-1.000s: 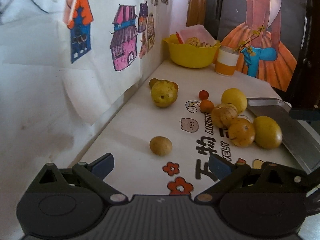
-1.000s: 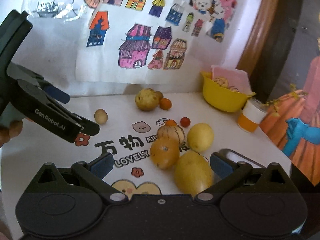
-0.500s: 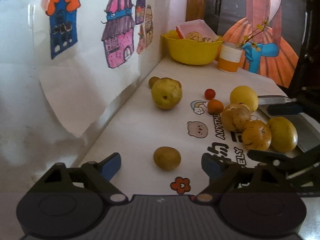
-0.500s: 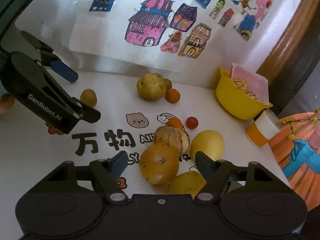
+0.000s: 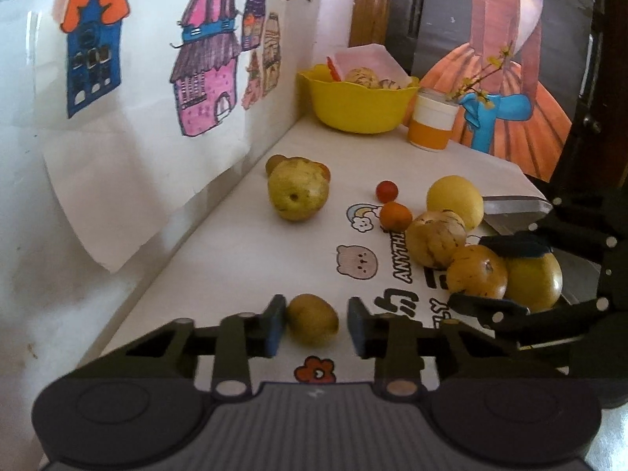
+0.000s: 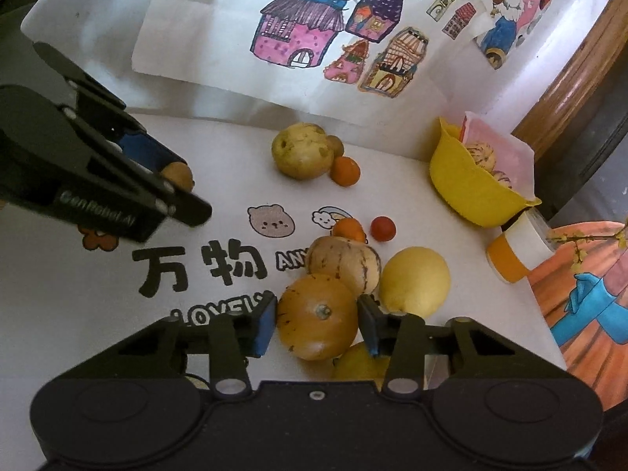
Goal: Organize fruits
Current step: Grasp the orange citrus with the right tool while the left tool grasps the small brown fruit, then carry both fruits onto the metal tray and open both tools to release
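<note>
The left gripper (image 5: 312, 327) sits low over the white worktop (image 5: 235, 259), its jaws apart around a small brown fruit (image 5: 312, 324), the left pad touching or nearly so and the right one a gap away; the fruit rests on the worktop beside a printed red flower (image 5: 314, 369). The right gripper (image 6: 316, 324) has its jaws closed in on an orange round fruit (image 6: 316, 316), both pads at its sides; whether they press it I cannot tell. Just beyond those jaws lie a striped pale fruit (image 6: 343, 261) and a yellow fruit (image 6: 416, 280); farther off a yellow bowl (image 6: 471, 192) stands at the wall corner, an orange and white cup (image 6: 514, 253) beside it. Children's drawings of houses (image 6: 302, 27) hang on the white wall behind; a grey tray (image 5: 510, 212) lies at the worktop's right edge.
</note>
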The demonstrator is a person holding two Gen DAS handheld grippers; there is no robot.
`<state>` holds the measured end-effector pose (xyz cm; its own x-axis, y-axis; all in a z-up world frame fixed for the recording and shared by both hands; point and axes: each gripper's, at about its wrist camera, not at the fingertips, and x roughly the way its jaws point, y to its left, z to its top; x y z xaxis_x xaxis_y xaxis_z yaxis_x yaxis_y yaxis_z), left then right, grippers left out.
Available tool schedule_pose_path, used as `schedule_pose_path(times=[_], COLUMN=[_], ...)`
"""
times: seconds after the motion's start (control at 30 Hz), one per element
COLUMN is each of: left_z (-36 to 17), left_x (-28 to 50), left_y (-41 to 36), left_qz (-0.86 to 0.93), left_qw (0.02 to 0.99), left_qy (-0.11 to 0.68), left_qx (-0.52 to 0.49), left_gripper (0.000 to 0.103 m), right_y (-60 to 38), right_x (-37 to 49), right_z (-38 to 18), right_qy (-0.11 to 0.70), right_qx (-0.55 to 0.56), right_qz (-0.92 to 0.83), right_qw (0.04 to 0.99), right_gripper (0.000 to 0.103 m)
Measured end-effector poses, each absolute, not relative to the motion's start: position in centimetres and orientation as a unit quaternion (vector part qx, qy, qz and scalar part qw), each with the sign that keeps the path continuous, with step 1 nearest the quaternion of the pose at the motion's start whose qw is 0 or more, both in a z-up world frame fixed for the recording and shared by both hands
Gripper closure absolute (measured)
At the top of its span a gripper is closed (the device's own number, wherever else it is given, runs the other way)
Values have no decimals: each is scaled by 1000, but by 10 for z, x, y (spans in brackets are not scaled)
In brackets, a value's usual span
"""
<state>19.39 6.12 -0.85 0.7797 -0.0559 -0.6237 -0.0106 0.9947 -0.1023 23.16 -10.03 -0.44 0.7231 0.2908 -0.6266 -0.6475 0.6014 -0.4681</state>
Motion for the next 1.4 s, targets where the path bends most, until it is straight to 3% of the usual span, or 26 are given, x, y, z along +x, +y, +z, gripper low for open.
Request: schedule_pose_path(times=[0.37, 0.67, 1.03, 1.4], left_z=[5, 36, 45, 19], left_x=[187, 202, 256, 292], left_y=[54, 1, -96, -144], left_qz=[-4, -44, -121, -135], left_qw=[940, 948, 946, 933], left_qy=[335, 311, 299, 335], left_qx=[-57, -46, -25, 4], left_gripper=[73, 73, 73, 73], right_y=[-116, -179, -283, -310], right_x=[210, 203, 252, 283], right_z=[11, 47, 38, 13], right_qy=[203, 179, 241, 284], right_qx=[-321, -276, -232, -197], right_qz=[285, 248, 183, 193], right_qw=[880, 911, 925, 918], right_gripper=[59, 59, 59, 59])
